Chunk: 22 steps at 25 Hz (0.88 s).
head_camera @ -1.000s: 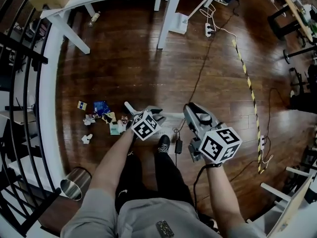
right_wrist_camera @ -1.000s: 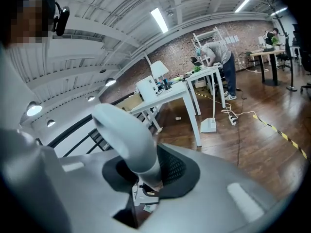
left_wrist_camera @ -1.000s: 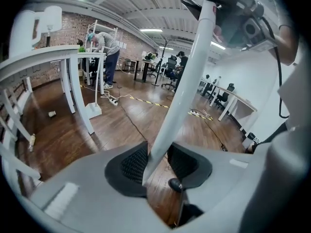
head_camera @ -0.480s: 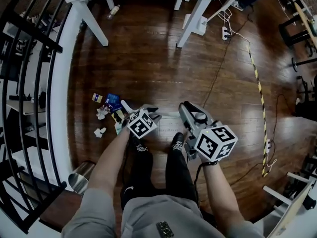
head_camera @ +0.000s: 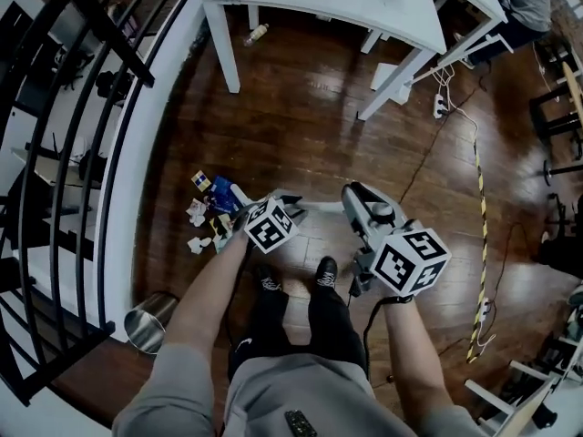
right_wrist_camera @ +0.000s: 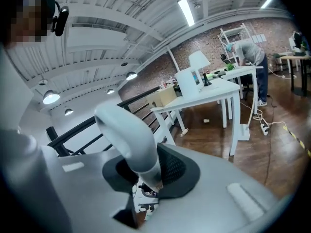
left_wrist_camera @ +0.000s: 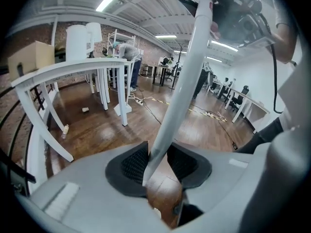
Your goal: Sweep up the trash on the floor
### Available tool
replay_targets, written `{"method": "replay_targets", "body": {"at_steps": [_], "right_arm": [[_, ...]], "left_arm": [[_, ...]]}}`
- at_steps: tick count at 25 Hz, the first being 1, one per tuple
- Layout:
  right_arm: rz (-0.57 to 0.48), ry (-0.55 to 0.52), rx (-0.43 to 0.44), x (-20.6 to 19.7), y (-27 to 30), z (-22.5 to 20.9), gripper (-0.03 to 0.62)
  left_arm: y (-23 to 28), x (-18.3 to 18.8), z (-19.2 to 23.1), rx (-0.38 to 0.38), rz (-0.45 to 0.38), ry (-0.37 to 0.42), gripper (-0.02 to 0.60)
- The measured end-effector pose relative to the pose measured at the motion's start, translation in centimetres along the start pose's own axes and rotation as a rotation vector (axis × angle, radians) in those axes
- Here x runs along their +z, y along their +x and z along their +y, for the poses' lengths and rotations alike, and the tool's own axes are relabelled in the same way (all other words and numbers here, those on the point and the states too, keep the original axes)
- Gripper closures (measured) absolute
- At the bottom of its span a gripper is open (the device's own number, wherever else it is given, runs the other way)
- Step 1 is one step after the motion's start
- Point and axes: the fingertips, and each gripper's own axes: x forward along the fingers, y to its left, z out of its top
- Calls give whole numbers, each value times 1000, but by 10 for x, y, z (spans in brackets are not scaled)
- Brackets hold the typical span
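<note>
A pile of paper and wrapper trash (head_camera: pixel 209 213) lies on the dark wood floor by the white curb. A white broom handle (head_camera: pixel 319 207) runs level between my two grippers, and its far end (head_camera: pixel 236 193) reaches the pile. My left gripper (head_camera: pixel 286 205) is shut on the handle (left_wrist_camera: pixel 181 86), which rises from its pads toward the right gripper. My right gripper (head_camera: pixel 352 196) is shut on the curved end of the handle (right_wrist_camera: pixel 127 132). Below the right gripper (right_wrist_camera: pixel 146 173), bits of trash (right_wrist_camera: pixel 146 196) show. The broom's head is hidden.
A shiny metal bin (head_camera: pixel 150 321) stands at the lower left by the black railing (head_camera: pixel 64 153). A white table (head_camera: pixel 364 7) stands ahead, with a bottle (head_camera: pixel 255 35) on the floor beside it. Cables and a yellow-black strip (head_camera: pixel 478 235) run along the right. The person's feet (head_camera: pixel 296 276) are just behind the handle.
Both grippers have travelled together across the floor with the handle still held. The trash pile now lies closer to the left gripper, and the white table has come nearer.
</note>
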Motion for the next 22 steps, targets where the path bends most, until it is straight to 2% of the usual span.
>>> {"method": "replay_targets", "body": {"at_steps": [5,10,16,19,22], "right_arm": [[-37,-93,59,56,32,11,531],[-10,-169,163,86,101,1,531],[47,-248,293,104,203,22,533],[60,-334,353,108,249,56,531],[95,-404,404,89,285,95,531]], "left_arm": [[-19,42,62,107,-79,-24,454],[-15,49,141,208,-76,-87,454],[-34,21,238,341,-117,-185,454],[-57,3,285,427,-153,-224,457],[-80,-34,312,489,-165,-289,458]]}}
